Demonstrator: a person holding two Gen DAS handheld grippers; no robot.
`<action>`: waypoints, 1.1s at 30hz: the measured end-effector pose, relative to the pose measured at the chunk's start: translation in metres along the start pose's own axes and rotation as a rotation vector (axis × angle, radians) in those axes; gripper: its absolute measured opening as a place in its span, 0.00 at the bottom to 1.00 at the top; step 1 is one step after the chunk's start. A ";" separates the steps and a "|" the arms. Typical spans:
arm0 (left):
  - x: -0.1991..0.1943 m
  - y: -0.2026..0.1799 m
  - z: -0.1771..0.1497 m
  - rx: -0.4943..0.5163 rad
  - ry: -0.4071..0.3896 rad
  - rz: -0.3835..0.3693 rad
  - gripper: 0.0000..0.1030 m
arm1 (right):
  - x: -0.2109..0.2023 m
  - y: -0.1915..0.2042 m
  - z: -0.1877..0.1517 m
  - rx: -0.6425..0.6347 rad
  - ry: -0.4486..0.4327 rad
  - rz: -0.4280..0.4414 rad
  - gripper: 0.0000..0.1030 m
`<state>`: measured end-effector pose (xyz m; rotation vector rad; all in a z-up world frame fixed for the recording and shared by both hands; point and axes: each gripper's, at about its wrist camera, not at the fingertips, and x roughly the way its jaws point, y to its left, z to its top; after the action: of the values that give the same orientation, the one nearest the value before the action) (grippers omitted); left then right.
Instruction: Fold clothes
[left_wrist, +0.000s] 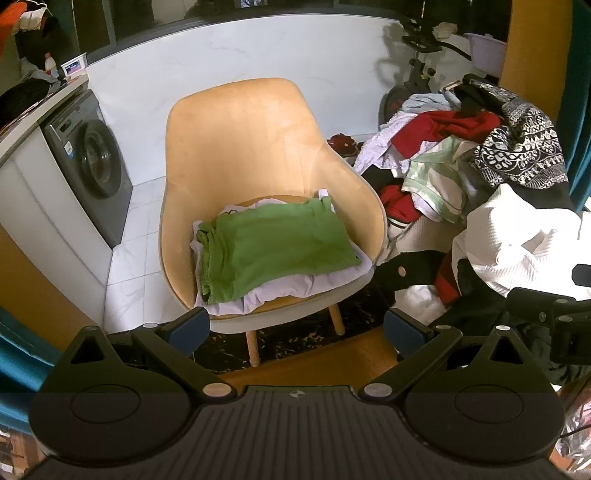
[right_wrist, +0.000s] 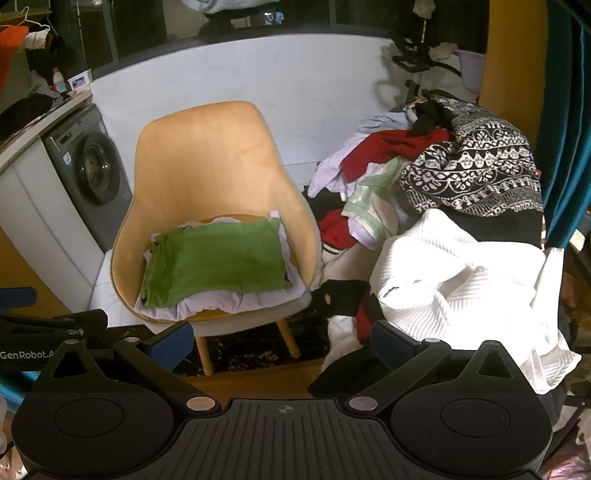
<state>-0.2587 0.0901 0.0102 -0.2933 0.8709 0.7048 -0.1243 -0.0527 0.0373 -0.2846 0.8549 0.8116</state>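
Left wrist view: left tongs spread, empty, in front of the chair; folded green shirt lay on its seat.
Right wrist view: right tongs spread, empty; white knit garment right of the chair. Judgement: pinch one edge only, lift clear of the pile.

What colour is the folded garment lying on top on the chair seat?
Green; the folded garment shows best in the right wrist view.

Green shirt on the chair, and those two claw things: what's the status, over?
Left gripper and right gripper open, holding nothing. Green shirt folded on lilac garment, on chair. Unfolded pile waits right. Nothing in the way.
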 end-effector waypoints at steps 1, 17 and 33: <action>0.000 0.000 0.001 -0.002 0.001 0.001 0.99 | 0.001 0.000 0.000 -0.001 0.001 0.000 0.99; 0.002 -0.001 0.003 -0.018 0.005 0.008 0.99 | 0.004 -0.002 0.004 -0.008 -0.001 0.001 0.99; 0.003 -0.002 0.004 -0.024 0.002 0.020 0.99 | 0.006 -0.005 0.007 -0.014 -0.002 0.006 0.99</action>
<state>-0.2531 0.0919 0.0106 -0.3072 0.8684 0.7345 -0.1140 -0.0494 0.0371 -0.2933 0.8485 0.8240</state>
